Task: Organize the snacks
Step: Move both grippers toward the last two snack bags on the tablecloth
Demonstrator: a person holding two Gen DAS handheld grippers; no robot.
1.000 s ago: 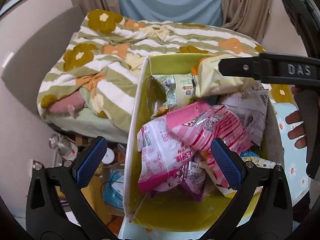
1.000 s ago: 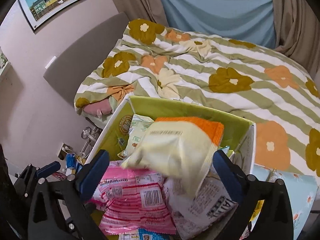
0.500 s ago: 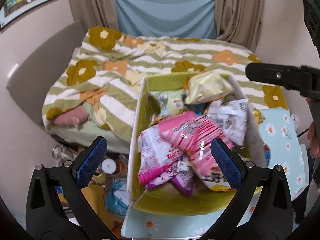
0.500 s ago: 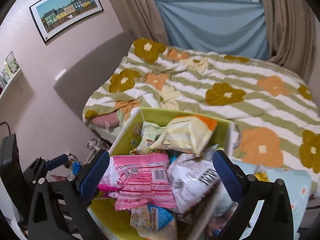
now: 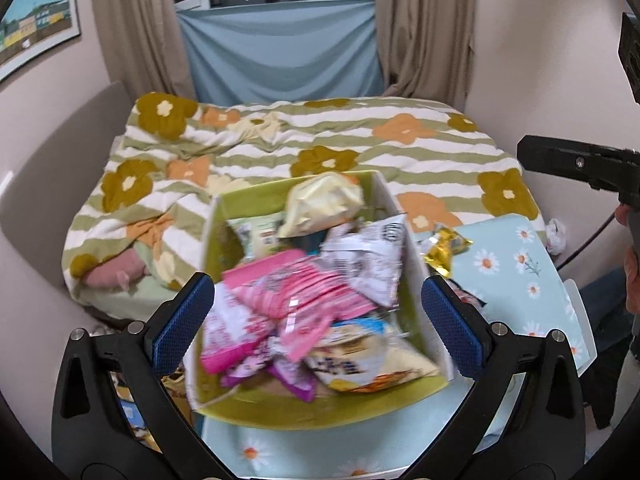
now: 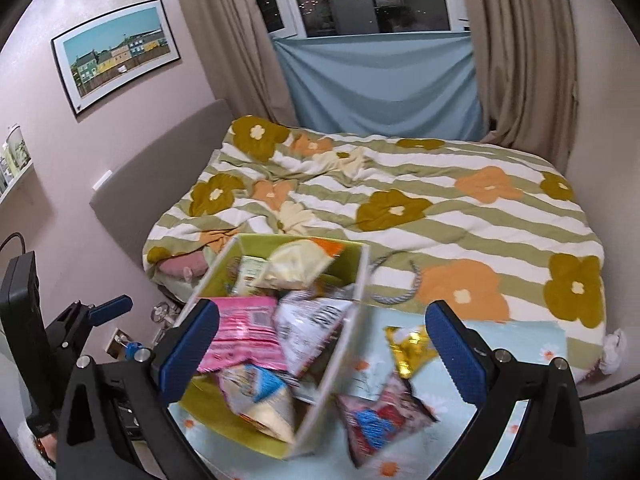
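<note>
A white box with a green lining [image 5: 216, 232] [image 6: 336, 368] stands on the daisy-print table, heaped with snack bags. On top lie pink bags [image 5: 296, 296] [image 6: 244, 332], a white-and-black bag [image 5: 368, 252] [image 6: 308, 328] and a pale yellow bag with an orange edge [image 5: 320, 204] [image 6: 296, 264] at the far end. A gold wrapper [image 5: 442, 246] [image 6: 410, 346] and a red-and-blue bag [image 6: 380, 416] lie on the table right of the box. My left gripper [image 5: 318, 326] is open above the box's near end. My right gripper [image 6: 322, 350] is open and empty, above the box's right wall.
The light blue daisy tablecloth [image 5: 520, 256] [image 6: 532, 344] covers the table. Behind it is a bed with a striped flower quilt [image 5: 320, 140] [image 6: 400, 200]. A grey cord loop [image 6: 394, 280] lies on the quilt. Clutter sits on the floor to the left [image 6: 128, 344].
Both grippers have drawn back and up from the box. The right gripper has let go of the yellow bag, which now lies at the box's far end.
</note>
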